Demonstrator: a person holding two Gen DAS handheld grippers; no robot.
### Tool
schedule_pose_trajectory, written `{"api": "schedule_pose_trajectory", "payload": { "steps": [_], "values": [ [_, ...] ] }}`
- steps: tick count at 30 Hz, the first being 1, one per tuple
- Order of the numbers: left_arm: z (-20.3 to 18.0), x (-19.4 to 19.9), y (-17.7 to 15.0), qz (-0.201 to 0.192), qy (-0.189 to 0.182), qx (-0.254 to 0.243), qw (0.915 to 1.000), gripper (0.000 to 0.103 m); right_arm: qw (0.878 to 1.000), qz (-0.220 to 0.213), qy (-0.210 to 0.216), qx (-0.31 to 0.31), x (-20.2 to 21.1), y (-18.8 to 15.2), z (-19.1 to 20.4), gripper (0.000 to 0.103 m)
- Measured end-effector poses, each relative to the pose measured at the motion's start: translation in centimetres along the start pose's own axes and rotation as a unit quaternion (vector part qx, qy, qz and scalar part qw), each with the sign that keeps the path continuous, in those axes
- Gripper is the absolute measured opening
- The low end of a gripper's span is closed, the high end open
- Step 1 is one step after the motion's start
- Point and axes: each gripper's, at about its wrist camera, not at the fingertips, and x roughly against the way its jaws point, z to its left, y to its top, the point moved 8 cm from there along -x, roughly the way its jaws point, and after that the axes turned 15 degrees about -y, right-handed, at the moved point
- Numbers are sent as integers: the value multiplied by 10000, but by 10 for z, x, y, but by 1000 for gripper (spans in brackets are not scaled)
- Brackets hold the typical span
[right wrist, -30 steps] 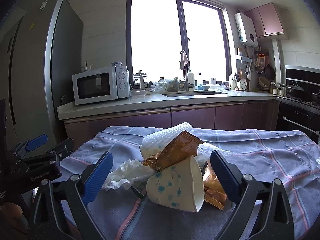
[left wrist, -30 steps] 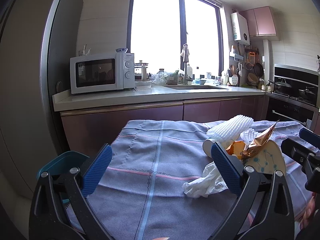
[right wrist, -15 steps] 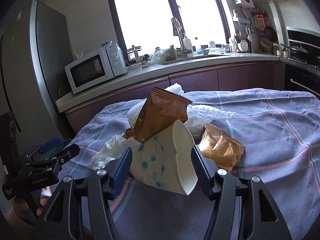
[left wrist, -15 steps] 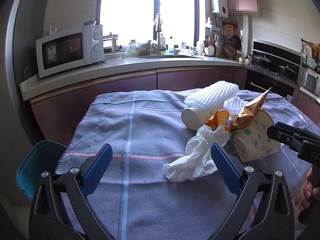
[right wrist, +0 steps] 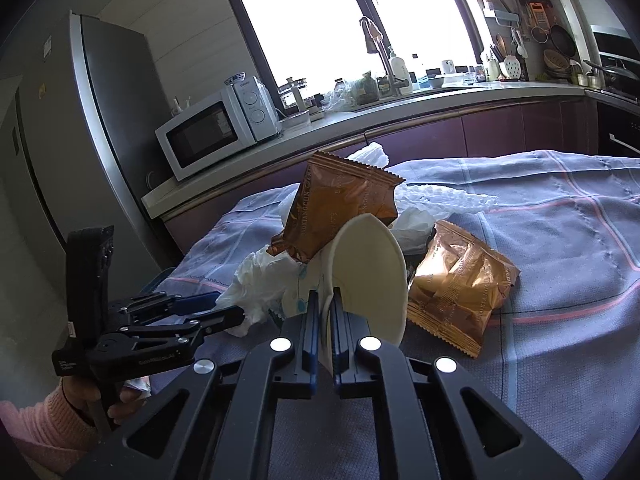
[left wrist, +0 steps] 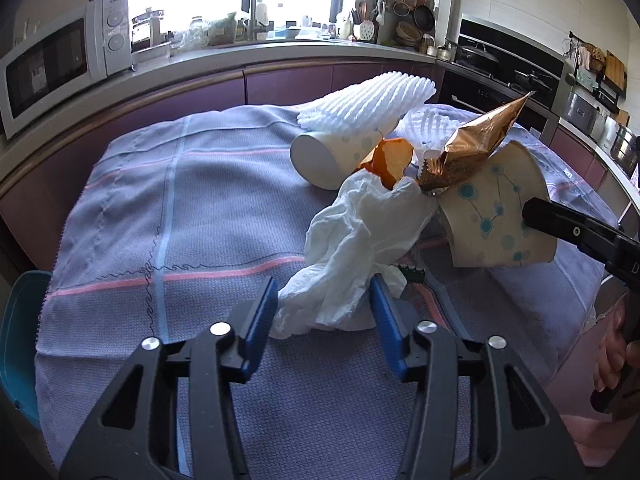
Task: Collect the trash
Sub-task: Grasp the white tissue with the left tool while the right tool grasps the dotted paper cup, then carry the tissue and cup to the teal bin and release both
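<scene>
A crumpled white tissue (left wrist: pixel 360 240) lies on the grey-blue tablecloth (left wrist: pixel 180 200). Its near end sits between the blue pads of my left gripper (left wrist: pixel 322 304), whose jaws are closing without visibly squeezing it. My right gripper (right wrist: pixel 325 304) is shut on the rim wall of a tipped paper cup with blue dots (right wrist: pixel 368 264). A brown snack wrapper (right wrist: pixel 336 208) leans on that cup. Behind the pile are a second lying cup (left wrist: pixel 320 156), orange peel (left wrist: pixel 390 156) and white foam netting (left wrist: pixel 368 100). Another brown wrapper (right wrist: pixel 456 288) lies to the right of the held cup.
A teal bin (left wrist: pixel 16 340) stands off the table's left edge. A purple-fronted counter (left wrist: pixel 200 80) with a microwave (right wrist: pixel 216 128) runs behind the table. A tall grey fridge (right wrist: pixel 80 140) is at the left. A hand in a pink sleeve (right wrist: pixel 36 420) holds the left gripper.
Both grippers dropped toward the pile and tilted down. The right one shut on the dotted cup's wall. The left one narrowed around the tissue's near end.
</scene>
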Motion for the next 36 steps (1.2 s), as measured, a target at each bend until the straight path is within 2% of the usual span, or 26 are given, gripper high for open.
{"api": "schedule_pose_trajectory", "payload": {
  "steps": [5,6,13,19,29,32,36],
  "values": [
    [6,-1,-1,-13,-91,152,9998,16,9998,-21,154,82,7,2,6,2],
    [6,-1,-1,-27,-128,179,9998,14,9998,-27,190,100,9,1,9,2],
    [6,27,2,-296,-180,211,9992,12,9986,-45,429,299,19,0,28,2],
    [18,74,1,-651,-12,338,9973,11,9961,-76,719,509,23,1,55,2],
    [77,158,-18,-1146,682,816,9877,11,9882,50,1234,903,7,7,115,2],
    [101,187,-27,-1330,967,1019,9811,11,9834,56,1443,1097,3,11,140,2],
    [137,229,-40,-1579,1413,1324,9683,11,9737,112,1796,1397,-9,17,180,2]
  ]
}}
